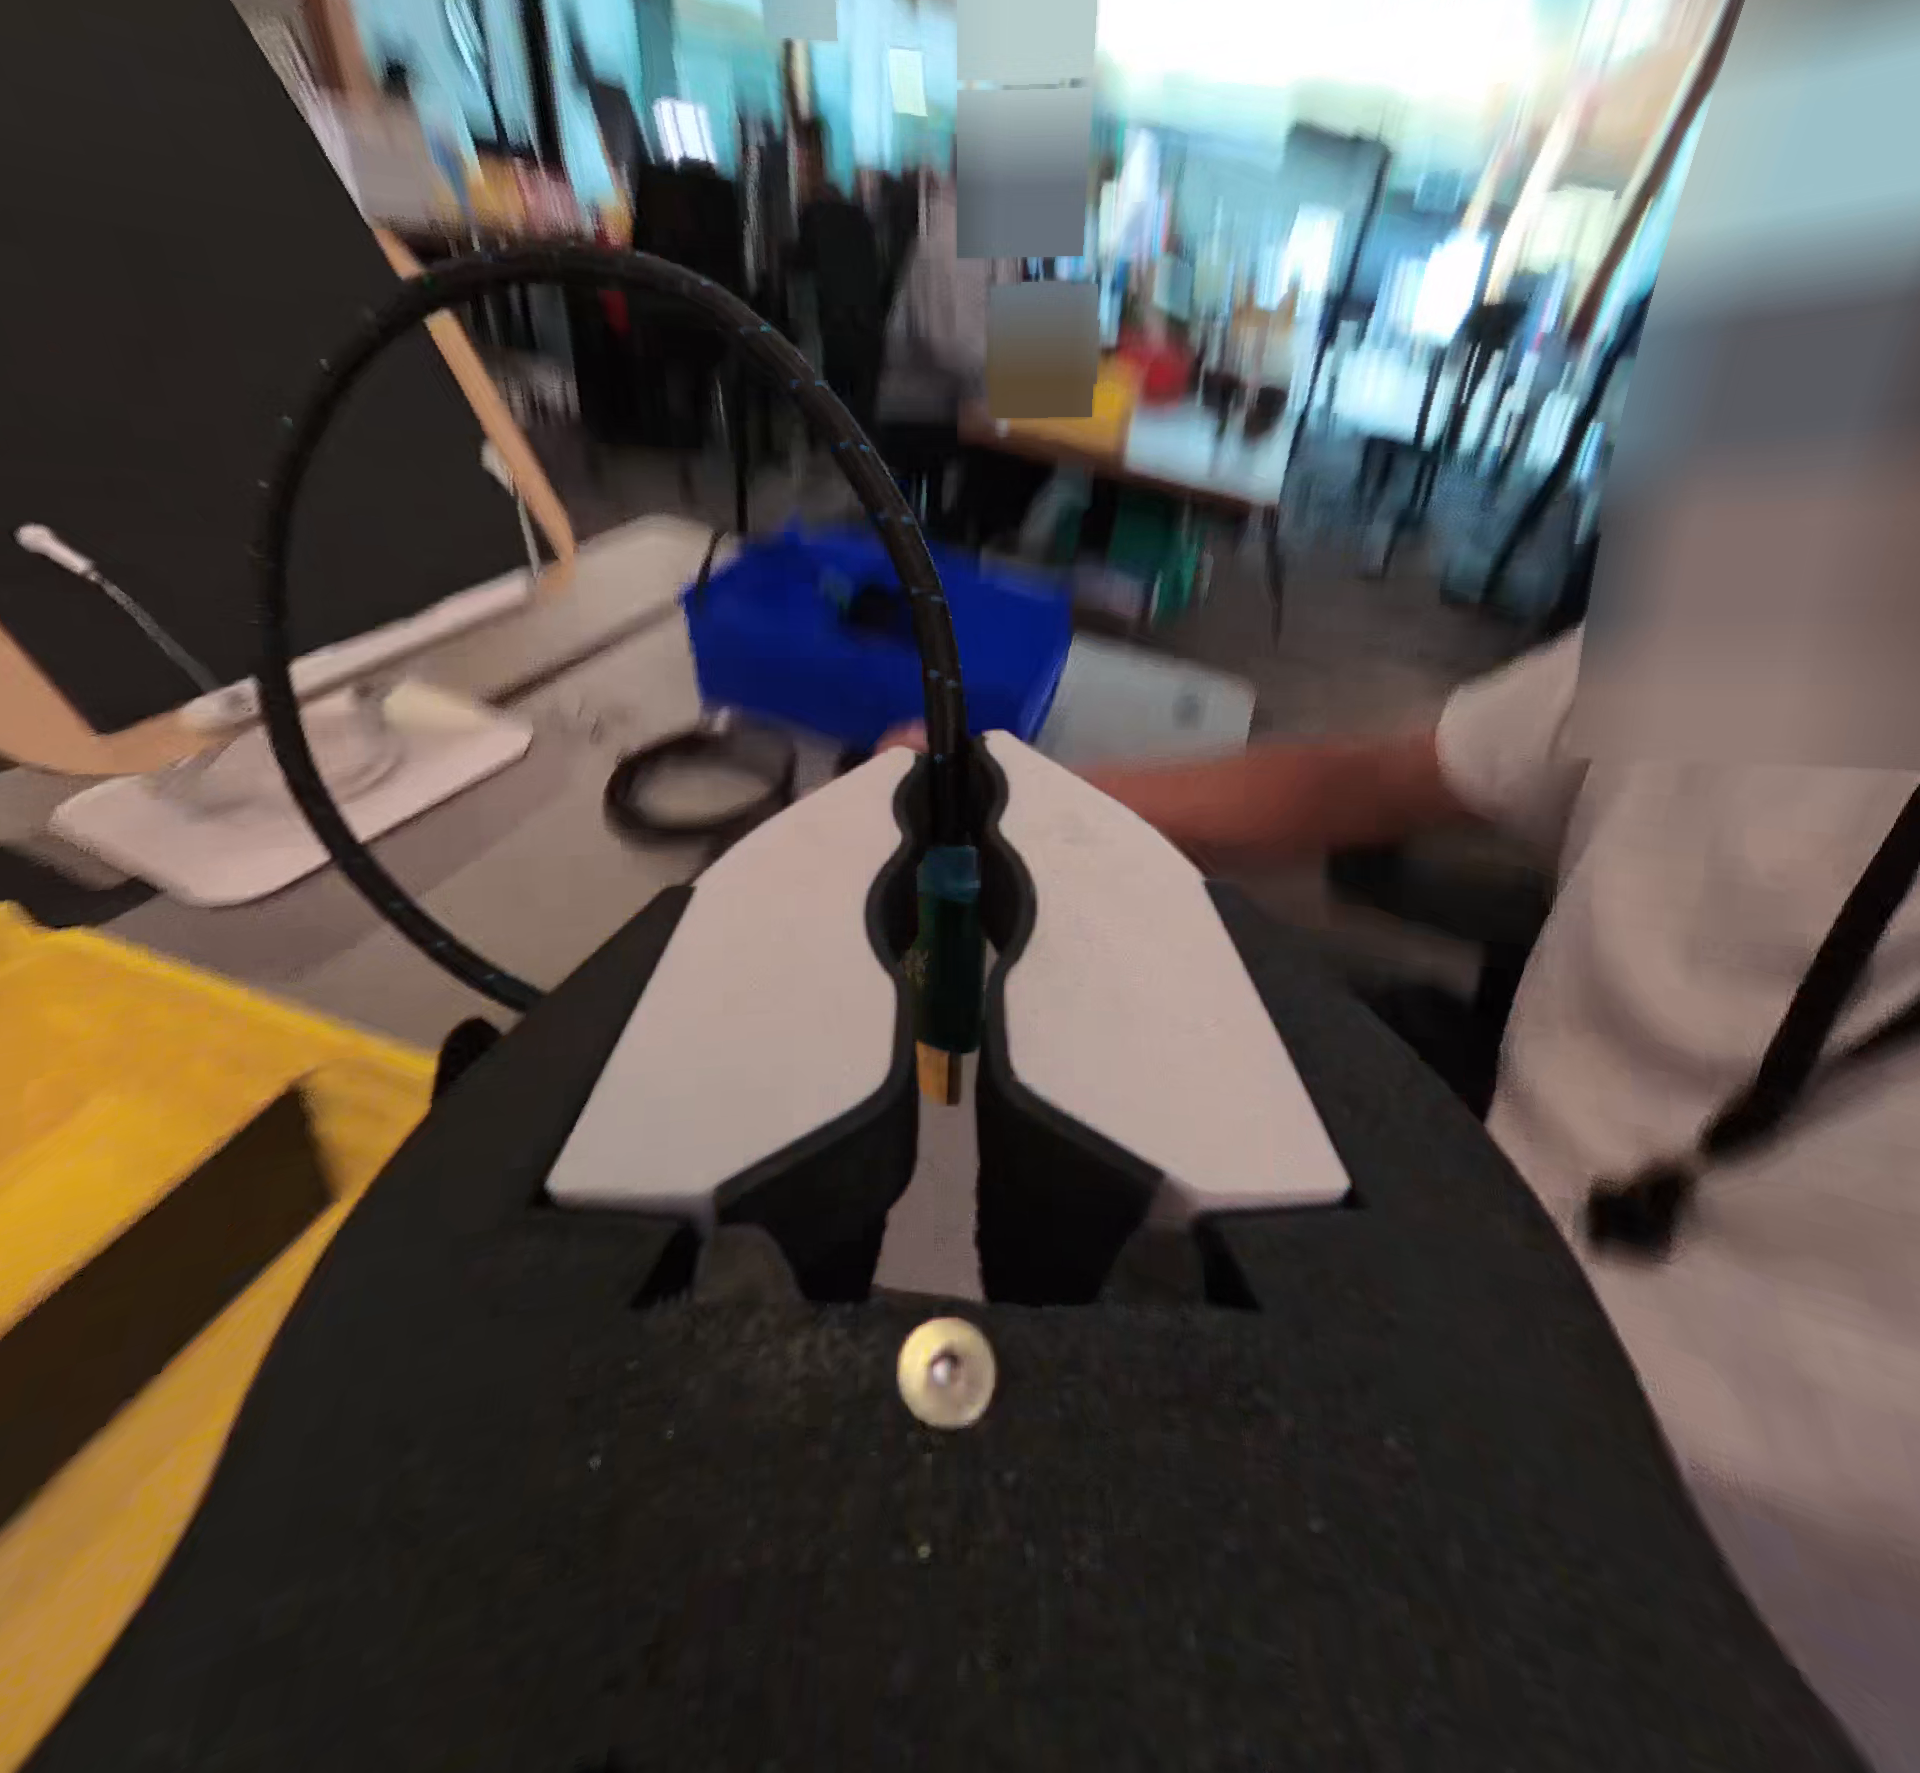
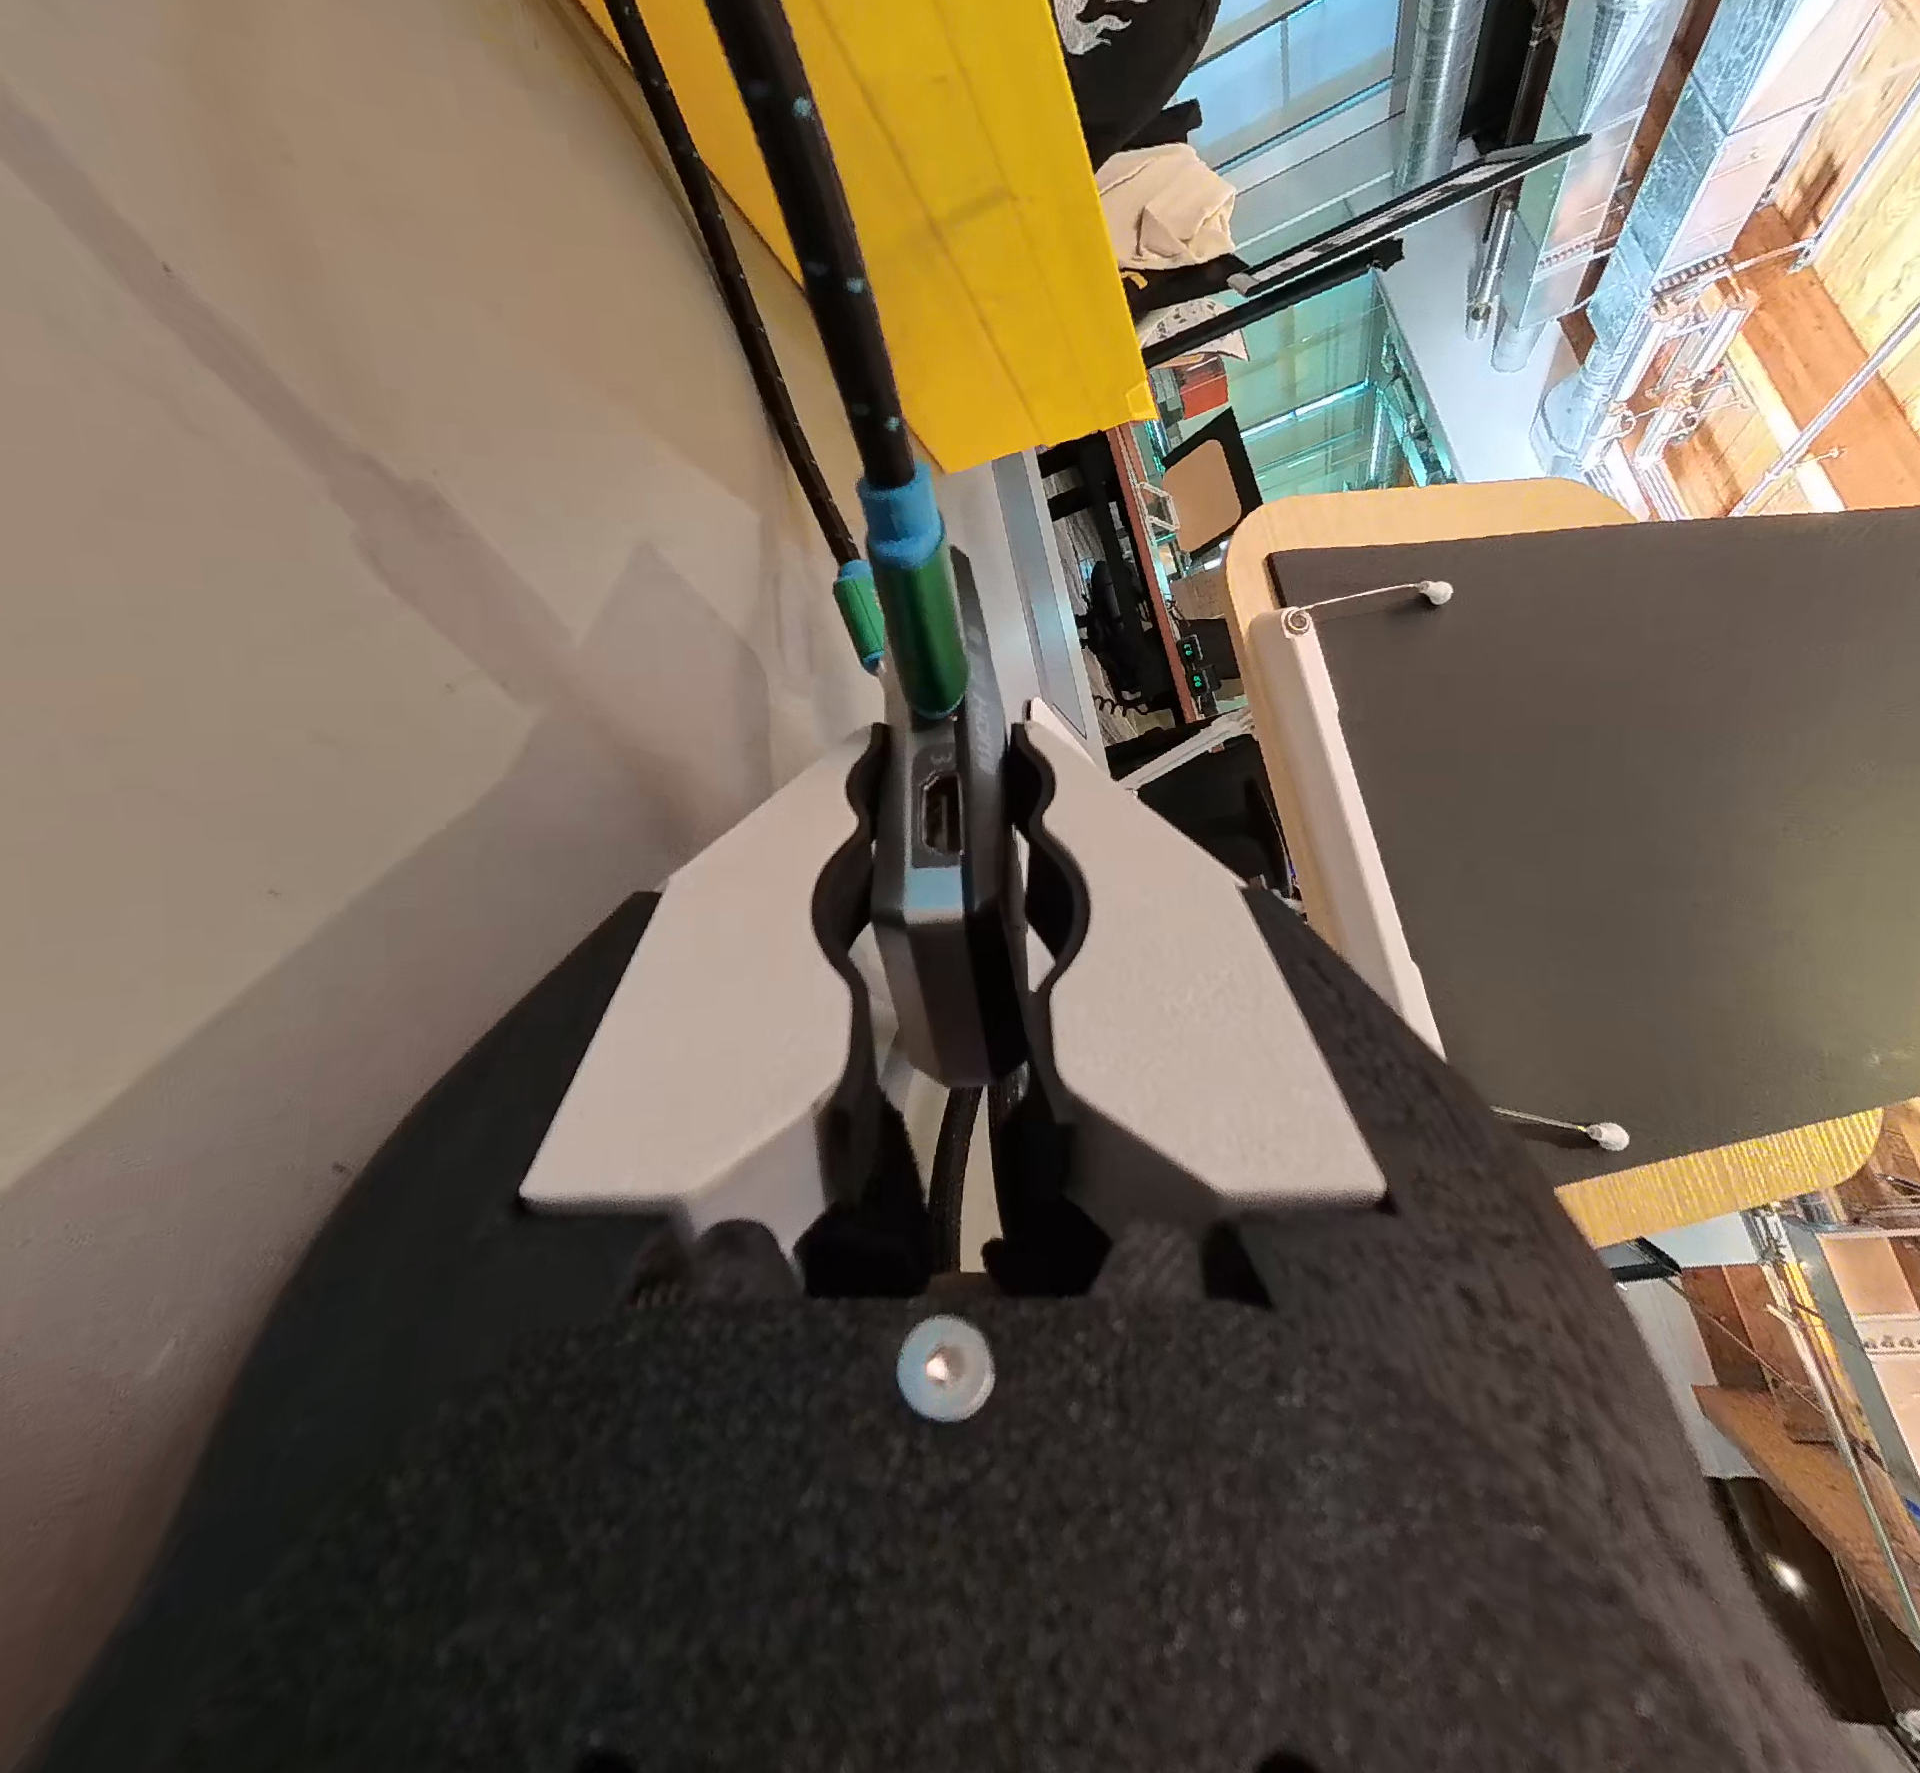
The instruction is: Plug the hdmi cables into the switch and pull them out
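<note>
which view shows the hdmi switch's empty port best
The right wrist view: the right gripper clamps the hdmi switch, its empty port facing the camera. The left wrist view shows no switch.

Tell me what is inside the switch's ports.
Two green plugs sit in the switch, clamped by the right claw. One port is empty. Their metal tips are hidden.

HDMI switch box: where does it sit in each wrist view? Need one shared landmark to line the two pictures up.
Left wrist view: the dark grey HDMI switch box is not in it; the left tongs are clamped on a green-shelled HDMI plug.
Right wrist view: HDMI switch box at centre, clamped between the right tongs, one empty port facing the camera.
Shared landmark: the yellow plastic bin, lower left in the left view, top centre in the right.
</note>
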Tool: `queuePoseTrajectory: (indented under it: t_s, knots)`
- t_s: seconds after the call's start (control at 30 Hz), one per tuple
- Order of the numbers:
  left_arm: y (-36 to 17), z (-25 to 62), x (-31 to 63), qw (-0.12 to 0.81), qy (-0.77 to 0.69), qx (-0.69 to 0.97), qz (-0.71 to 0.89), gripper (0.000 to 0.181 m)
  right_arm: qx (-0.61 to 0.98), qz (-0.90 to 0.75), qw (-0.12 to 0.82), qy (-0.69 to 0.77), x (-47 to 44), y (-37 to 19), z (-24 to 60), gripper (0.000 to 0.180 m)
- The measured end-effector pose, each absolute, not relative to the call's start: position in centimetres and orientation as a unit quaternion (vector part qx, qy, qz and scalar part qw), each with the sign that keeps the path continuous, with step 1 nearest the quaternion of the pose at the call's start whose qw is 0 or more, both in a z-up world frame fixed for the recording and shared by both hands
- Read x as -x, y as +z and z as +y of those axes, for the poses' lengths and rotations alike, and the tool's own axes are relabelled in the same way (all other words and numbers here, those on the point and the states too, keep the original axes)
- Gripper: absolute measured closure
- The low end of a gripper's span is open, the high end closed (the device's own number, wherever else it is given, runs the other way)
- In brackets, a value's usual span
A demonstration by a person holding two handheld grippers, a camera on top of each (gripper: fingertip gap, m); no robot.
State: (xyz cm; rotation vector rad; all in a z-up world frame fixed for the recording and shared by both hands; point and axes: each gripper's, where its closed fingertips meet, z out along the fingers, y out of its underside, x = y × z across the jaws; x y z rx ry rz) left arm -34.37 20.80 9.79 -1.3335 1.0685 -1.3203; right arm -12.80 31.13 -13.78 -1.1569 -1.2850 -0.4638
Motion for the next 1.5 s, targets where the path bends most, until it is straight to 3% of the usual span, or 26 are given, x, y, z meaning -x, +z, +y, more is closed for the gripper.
queuePoseTrajectory:
  t_s: [0.13,0.27,0.43,0.83,1.0,1.2,1.37,1.5]
  knots:
    - [4.5,17.7,34.8,0.512,-0.675,0.505,0.165,0.175,0.507,-0.557,0.626,-0.201,12.7,-13.7,31.2,0.157]
    - [-3.2,16.3,34.4,0.495,-0.688,0.530,-0.043,0.175,0.506,-0.560,0.623,-0.203,12.7,-13.9,31.1,0.157]
    - [-6.4,15.5,35.0,0.523,-0.617,0.582,-0.087,0.175,0.509,-0.558,0.626,-0.196,12.7,-13.8,31.2,0.157]
    - [-10.2,14.0,31.9,0.445,-0.628,0.620,-0.150,0.169,0.508,-0.563,0.621,-0.199,12.8,-14.1,31.3,0.157]
    - [-11.4,12.3,28.9,0.434,-0.581,0.686,-0.048,0.169,0.508,-0.564,0.620,-0.198,12.8,-14.1,31.2,0.157]
    - [-9.9,11.6,26.3,0.447,-0.384,0.752,0.295,0.175,0.509,-0.565,0.619,-0.197,12.9,-14.2,31.3,0.157]
    - [-9.8,12.3,28.2,0.371,-0.170,0.703,0.583,0.175,0.509,-0.565,0.619,-0.197,12.9,-14.2,31.3,0.157]
    - [-11.2,11.4,31.2,0.267,-0.006,0.547,0.793,0.174,0.508,-0.566,0.618,-0.199,12.9,-14.3,31.3,0.157]
